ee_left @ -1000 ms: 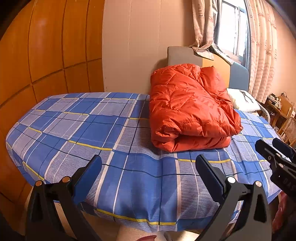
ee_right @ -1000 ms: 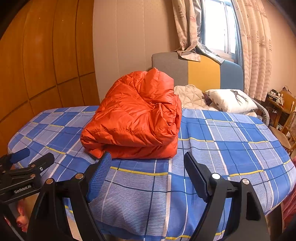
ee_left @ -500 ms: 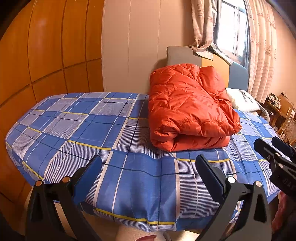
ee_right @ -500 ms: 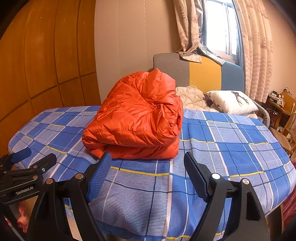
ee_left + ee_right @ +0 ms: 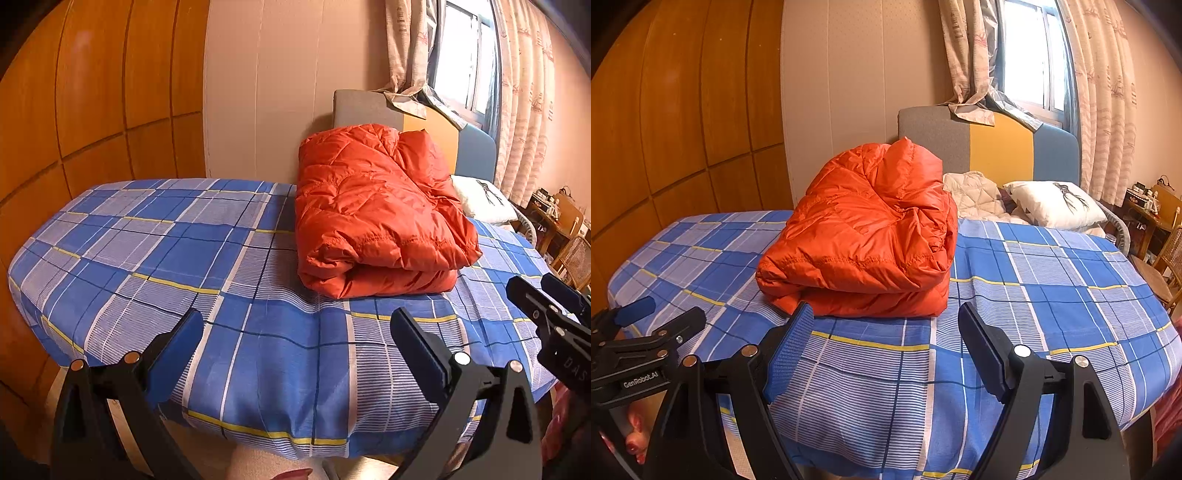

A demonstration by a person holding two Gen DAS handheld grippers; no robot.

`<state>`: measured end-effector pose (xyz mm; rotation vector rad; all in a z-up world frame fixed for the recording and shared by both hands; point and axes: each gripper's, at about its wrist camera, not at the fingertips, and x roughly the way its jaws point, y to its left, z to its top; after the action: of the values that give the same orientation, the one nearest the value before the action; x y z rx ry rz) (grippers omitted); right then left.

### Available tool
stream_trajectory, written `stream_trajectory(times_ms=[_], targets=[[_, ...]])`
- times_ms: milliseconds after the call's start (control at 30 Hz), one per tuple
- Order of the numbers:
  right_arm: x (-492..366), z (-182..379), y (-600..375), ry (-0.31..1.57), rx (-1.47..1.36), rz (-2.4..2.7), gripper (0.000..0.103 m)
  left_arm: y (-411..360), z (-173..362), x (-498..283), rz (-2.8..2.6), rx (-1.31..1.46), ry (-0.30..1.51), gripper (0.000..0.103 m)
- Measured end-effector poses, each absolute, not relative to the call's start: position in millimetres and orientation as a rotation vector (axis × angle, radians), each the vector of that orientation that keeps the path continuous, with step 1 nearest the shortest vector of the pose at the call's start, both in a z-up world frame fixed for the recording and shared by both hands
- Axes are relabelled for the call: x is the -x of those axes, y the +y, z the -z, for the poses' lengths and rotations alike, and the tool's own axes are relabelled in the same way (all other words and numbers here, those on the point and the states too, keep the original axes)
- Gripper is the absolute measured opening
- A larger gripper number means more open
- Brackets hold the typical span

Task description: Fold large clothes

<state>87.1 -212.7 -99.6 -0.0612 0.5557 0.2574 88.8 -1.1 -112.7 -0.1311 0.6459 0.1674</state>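
An orange puffer jacket [image 5: 376, 210] lies folded into a thick bundle on the blue plaid bed [image 5: 177, 258]; it also shows in the right wrist view [image 5: 864, 236]. My left gripper [image 5: 295, 332] is open and empty, held over the bed's near edge, short of the jacket. My right gripper [image 5: 886, 325] is open and empty, just in front of the jacket's near fold. The right gripper shows at the right edge of the left wrist view [image 5: 546, 310], and the left gripper shows at the left edge of the right wrist view [image 5: 646, 325].
Wood panelling [image 5: 92, 110] runs along the left wall. A grey, yellow and blue headboard [image 5: 990, 147], a white pillow [image 5: 1052, 203] and a quilted cream cloth [image 5: 971, 192] lie behind the jacket. Curtains [image 5: 1108, 110] and wooden furniture [image 5: 1160, 221] stand at the right.
Both grippers have drifted very slightly; the jacket and the bed look unchanged, and both grippers stay open.
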Motion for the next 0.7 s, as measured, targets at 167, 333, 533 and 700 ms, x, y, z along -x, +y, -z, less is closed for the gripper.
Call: stream_trajectory(times_ms=[167,333,533,700], targets=[[-86.7,99.7,-212.6,0.554,0.064,-0.258,0.08,-2.6,112.7,-88.2,-0.165,0.126,0.646,0.101],[-86.5,99.7,-212.9,0.552,0.066,-0.257,0.08,-2.6,112.3,-88.8,-0.157,0.142,0.655,0.101],[-86.1,99.0,-213.5,0.552,0.069,-0.259,0.08,-4.8,109.7,-84.6,-0.191,0.133,0.622,0.101],[-86.1,98.7,-213.8,0.552,0.071,-0.259,0.08,-6.8,110.6,-83.6,-0.206,0.126,0.624,0.099]])
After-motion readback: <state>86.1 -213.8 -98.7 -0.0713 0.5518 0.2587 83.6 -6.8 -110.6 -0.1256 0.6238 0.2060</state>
